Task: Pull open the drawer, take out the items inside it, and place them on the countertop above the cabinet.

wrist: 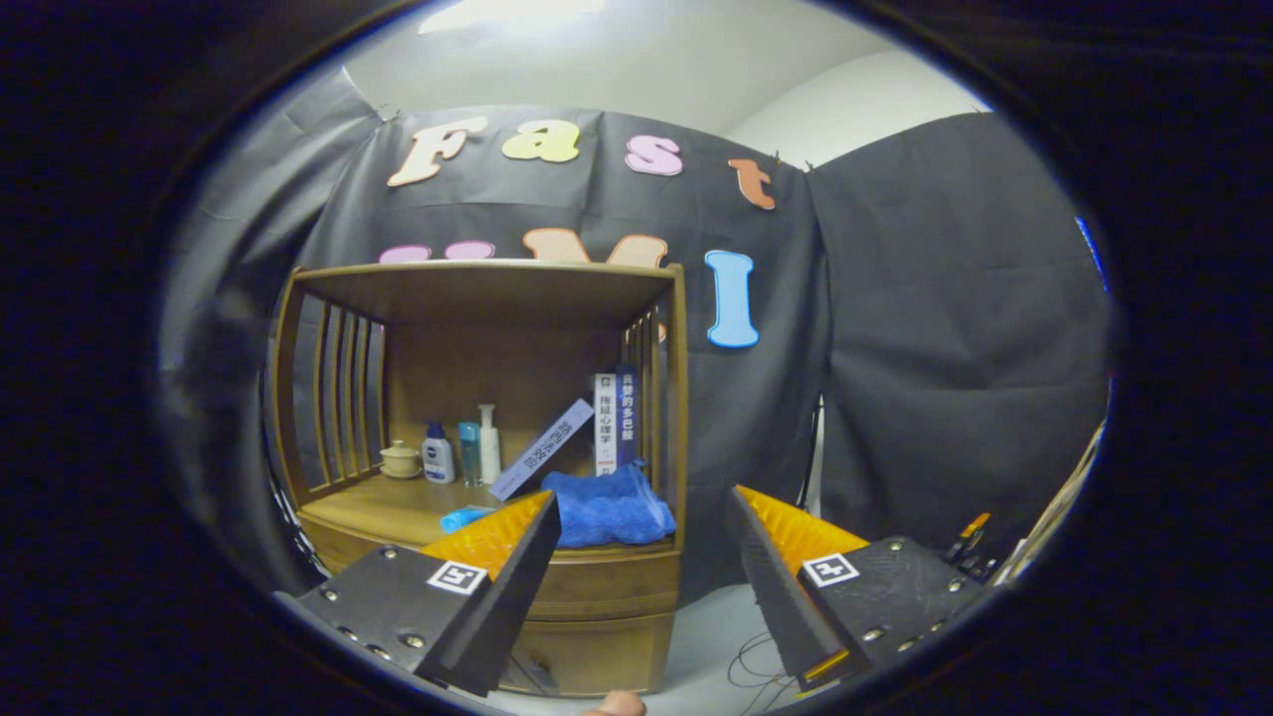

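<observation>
Booth: black cloth hangs behind a wooden cabinet (477, 438) that stands on a pale floor, with a white wall and ceiling above.
Cabinet: an open shelf with slatted sides sits over the drawer fronts, so its floor serves as the bench (383, 505) the task names.
Drawer: the drawer (597, 587) below the bench looks flush with the cabinet front, closed as far as I can tell; nothing inside it can be seen.
On the bench: a blue towel (607, 507) lies folded at the front right, and a small light-blue item (465, 518) lies just beside the left finger's tip. Further back stand a lidded cup (401, 459), three bottles (459, 452) in a row, two upright books (615, 423) and a third book (542, 449) leaning against them.
Fingers: the gripper (641, 542) is spread wide and holds nothing, well short of the cabinet. It points at the cabinet's right front corner, at about bench height.
Stage: a closed drawer and goods on the bench fit either things yet to be fetched out or things already laid up there and the drawer shut again.
Stray bits: cables (756, 666) trail on the floor right of the cabinet, and a fingertip (617, 704) shows low between the fingers.
</observation>
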Demonstrator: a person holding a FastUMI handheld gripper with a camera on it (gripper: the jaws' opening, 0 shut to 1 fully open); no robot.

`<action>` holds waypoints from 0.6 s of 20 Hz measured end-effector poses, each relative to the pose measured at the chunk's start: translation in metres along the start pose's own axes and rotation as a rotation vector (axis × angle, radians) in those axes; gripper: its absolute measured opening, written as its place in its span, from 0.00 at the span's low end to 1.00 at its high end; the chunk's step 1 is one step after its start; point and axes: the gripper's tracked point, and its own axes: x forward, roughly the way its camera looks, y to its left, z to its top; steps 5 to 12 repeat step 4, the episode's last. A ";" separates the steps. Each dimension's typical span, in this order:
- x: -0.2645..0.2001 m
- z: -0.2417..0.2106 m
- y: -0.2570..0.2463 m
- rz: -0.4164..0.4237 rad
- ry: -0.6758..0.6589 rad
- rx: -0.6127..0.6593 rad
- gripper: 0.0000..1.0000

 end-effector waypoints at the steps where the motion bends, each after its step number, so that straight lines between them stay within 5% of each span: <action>1: -0.001 0.003 -0.007 0.000 -0.015 -0.007 0.99; 12: -0.001 0.001 -0.034 -0.008 -0.047 -0.033 0.99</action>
